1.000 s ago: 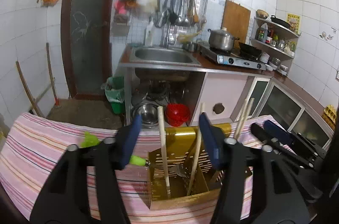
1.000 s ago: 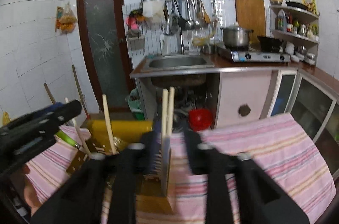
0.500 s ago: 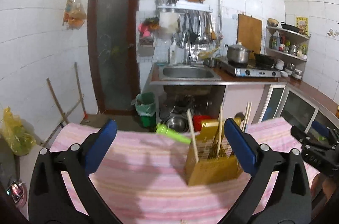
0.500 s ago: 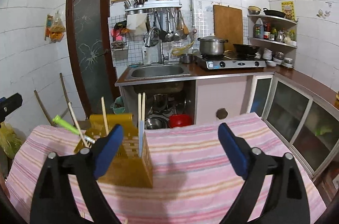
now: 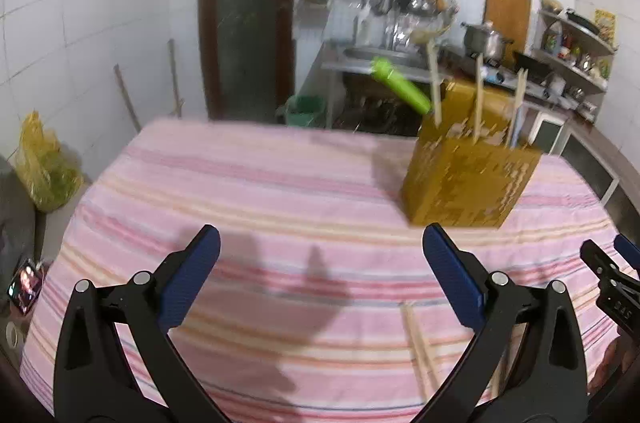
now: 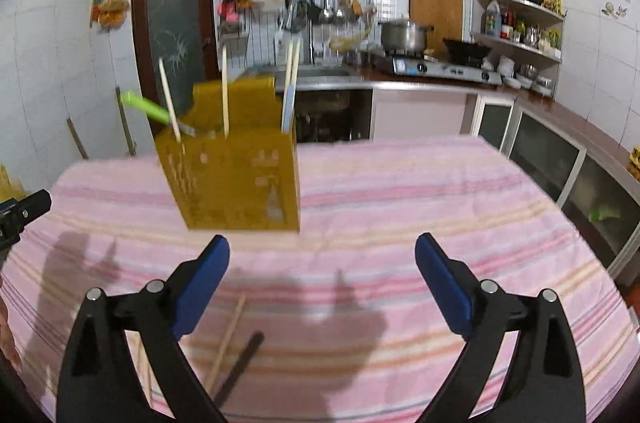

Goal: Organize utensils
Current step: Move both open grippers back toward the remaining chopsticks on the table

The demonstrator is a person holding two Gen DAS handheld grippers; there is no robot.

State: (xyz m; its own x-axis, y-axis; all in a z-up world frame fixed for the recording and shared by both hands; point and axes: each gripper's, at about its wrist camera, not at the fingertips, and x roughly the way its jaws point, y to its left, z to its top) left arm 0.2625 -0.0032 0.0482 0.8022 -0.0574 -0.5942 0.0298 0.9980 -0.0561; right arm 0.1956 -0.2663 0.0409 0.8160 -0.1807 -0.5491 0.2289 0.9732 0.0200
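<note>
A yellow perforated utensil holder (image 5: 468,183) (image 6: 236,179) stands upright on the pink striped tablecloth (image 5: 260,207). It holds several wooden chopsticks (image 6: 225,91) and a green-handled utensil (image 5: 400,87) (image 6: 144,107) that leans out to the left. My left gripper (image 5: 320,243) is open and empty, near the table's front, with the holder off to its right. My right gripper (image 6: 322,247) is open and empty too, with the holder just ahead to its left. Loose chopsticks (image 5: 420,347) (image 6: 226,339) and a dark stick (image 6: 240,363) lie on the cloth between the two grippers.
Behind the table are a sink (image 6: 320,73), a stove with a pot (image 6: 404,37) and low cabinets (image 6: 560,159) on the right. A yellow bag (image 5: 40,167) and a phone (image 5: 26,285) lie on the floor to the left.
Both grippers have opened wide and pulled back from the holder, sinking toward the table's near side. The holder now stands farther off, and the loose chopsticks have come into view.
</note>
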